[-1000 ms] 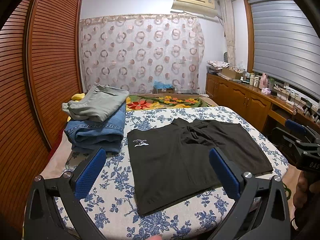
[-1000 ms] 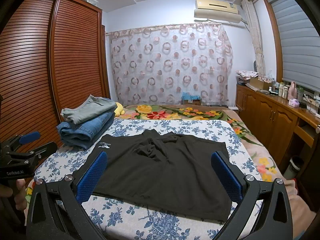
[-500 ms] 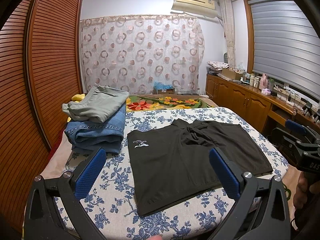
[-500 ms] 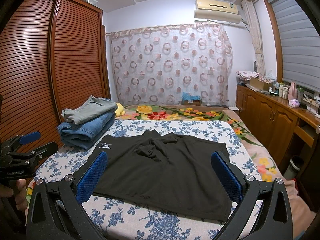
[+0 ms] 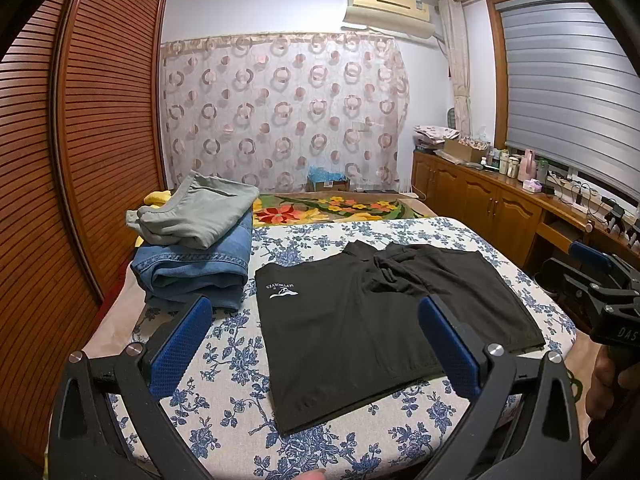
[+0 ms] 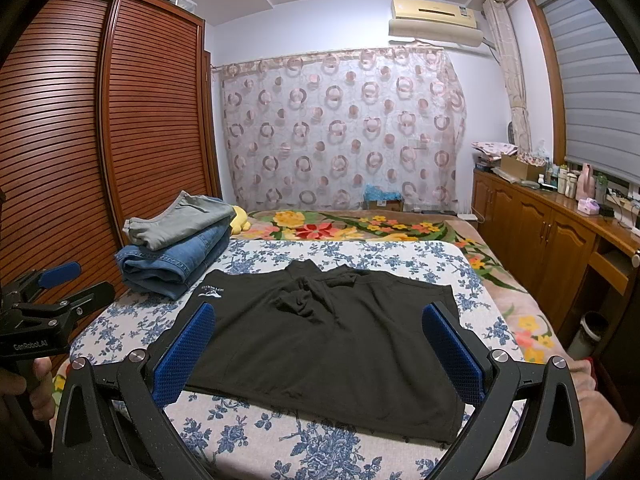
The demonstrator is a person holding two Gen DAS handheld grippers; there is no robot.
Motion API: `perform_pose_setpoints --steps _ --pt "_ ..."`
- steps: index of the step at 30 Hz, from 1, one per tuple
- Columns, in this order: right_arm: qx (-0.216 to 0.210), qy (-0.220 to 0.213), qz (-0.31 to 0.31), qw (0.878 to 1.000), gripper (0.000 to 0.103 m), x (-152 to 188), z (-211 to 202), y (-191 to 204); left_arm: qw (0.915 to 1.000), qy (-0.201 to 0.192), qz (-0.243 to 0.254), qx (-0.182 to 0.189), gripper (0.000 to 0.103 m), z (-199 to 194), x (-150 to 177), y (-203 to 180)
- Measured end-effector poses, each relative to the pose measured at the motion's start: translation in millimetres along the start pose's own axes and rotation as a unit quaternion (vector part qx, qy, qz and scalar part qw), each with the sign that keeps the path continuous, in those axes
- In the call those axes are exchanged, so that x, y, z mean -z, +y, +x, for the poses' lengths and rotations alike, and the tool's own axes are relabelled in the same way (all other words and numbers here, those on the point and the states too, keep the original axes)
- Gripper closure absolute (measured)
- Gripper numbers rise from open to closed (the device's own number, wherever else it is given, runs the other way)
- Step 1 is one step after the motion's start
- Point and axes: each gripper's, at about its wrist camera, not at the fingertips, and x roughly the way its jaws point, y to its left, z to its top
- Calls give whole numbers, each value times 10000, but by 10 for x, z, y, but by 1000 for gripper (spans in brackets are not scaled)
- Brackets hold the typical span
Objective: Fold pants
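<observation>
Black shorts point(image 5: 372, 320) with a small white logo lie spread flat on the blue-flowered bed sheet point(image 5: 224, 412); they also show in the right wrist view point(image 6: 320, 344). My left gripper point(image 5: 314, 344) is open and empty, held above the near edge of the shorts. My right gripper point(image 6: 318, 352) is open and empty, also above the near edge. Each gripper shows at the side of the other's view: the right one point(image 5: 600, 292) and the left one point(image 6: 44, 304).
A stack of folded jeans point(image 5: 196, 272) with grey pants point(image 5: 196, 212) on top sits at the bed's left, also in the right wrist view point(image 6: 172, 260). A slatted wardrobe point(image 5: 72, 160) stands left, wooden cabinets point(image 5: 500, 208) right, a flowered blanket point(image 6: 360, 228) beyond.
</observation>
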Motion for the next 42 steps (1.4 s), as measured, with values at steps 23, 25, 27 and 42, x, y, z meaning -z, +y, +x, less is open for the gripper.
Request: perform_pose_setpoints --steps 23,25,27,42 --pt "-5 -7 -1 10000 0 -4 -6 3 10000 -31 6 -5 0 -5 14 -12" --pt "-7 -14 -7 10000 0 -8 -8 14 10000 -37 8 -5 0 -41 -22 -20" --pt "-14 -14 -4 10000 0 -10 -8 17 10000 -35 10 -3 0 -58 -42 -13" --pt "-30 210 -65 9998 0 -32 90 -76 9989 459 -69 40 0 166 -74 47"
